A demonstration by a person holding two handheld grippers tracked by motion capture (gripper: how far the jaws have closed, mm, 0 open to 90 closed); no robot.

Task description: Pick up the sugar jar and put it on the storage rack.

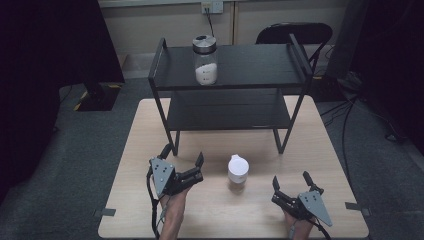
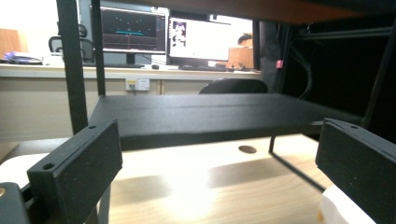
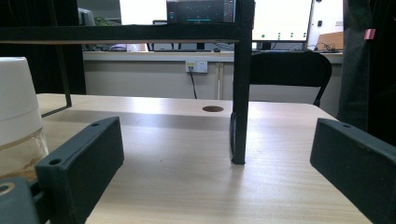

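Your table (image 1: 140,150) carries a black two-tier shelf (image 1: 250,70) with a white-filled jar (image 1: 205,60) on top, and between your spread, empty left hand-held gripper (image 1: 182,156) and right hand-held gripper (image 1: 290,180) stands the small white-capped jar (image 1: 237,172), so you seem poised to reach in and close on it squarely.

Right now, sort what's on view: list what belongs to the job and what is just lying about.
In the job:
left gripper, open
right gripper, open
white-lidded jar between them on the table

Lying about:
black shelf rack
tall jar of white powder on its top shelf
black chair
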